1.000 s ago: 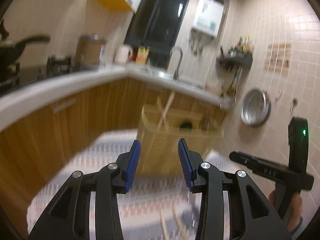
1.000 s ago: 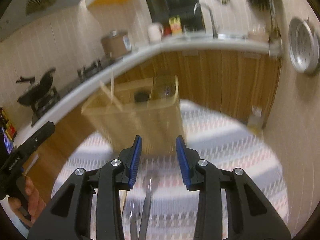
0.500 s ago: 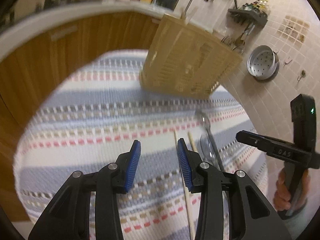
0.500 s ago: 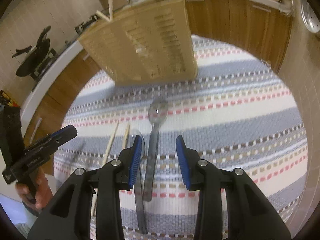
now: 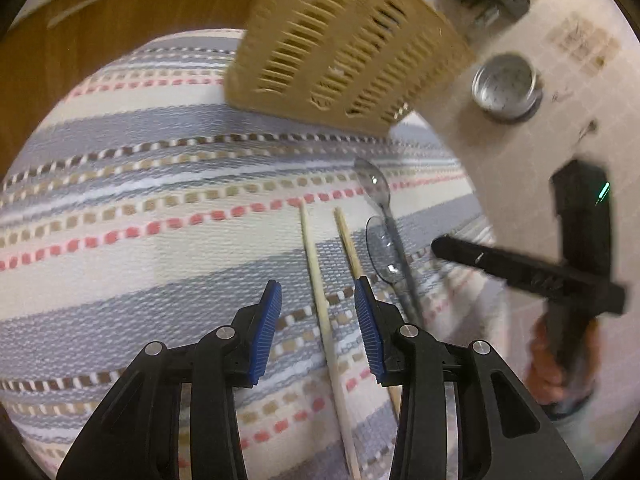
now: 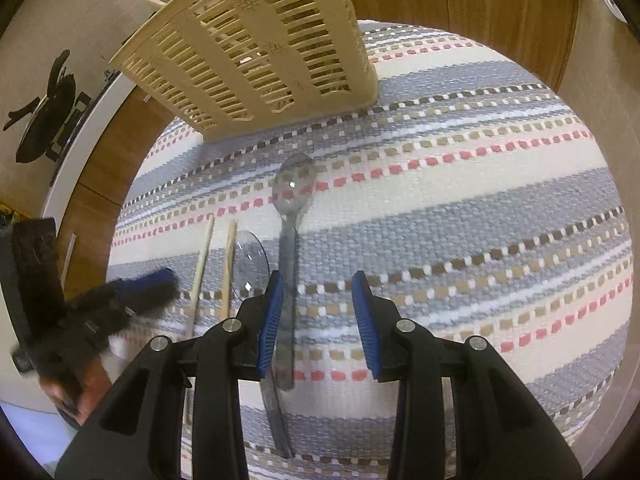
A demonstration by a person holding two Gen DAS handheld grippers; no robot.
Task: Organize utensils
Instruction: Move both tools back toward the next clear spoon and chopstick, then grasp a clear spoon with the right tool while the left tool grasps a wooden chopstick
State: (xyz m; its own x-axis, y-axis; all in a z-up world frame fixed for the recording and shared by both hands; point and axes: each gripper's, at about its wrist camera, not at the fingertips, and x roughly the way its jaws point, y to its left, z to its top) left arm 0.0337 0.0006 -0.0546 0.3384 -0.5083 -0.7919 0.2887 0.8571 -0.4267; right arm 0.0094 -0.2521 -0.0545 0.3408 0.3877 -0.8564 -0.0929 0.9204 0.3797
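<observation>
- Left gripper (image 5: pixel 318 304): pads spread, holding nothing, poised over one chopstick (image 5: pixel 316 280) lying in front of the basket (image 5: pixel 340 40).
- Right gripper (image 6: pixel 317 298): pads spread, empty, a clear spoon (image 6: pixel 290 216) by its left pad.
- Second chopstick (image 5: pixel 347 242) and second spoon (image 6: pixel 251 258) lie between them, all on the striped cloth (image 6: pixel 460 208), near the basket.

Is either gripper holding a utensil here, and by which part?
Nothing held. Left gripper straddles a chopstick, right gripper a spoon handle; fingers open.

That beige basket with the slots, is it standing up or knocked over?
Standing up. The basket rests on its base on the striped cloth, with stick ends poking from its top.
</observation>
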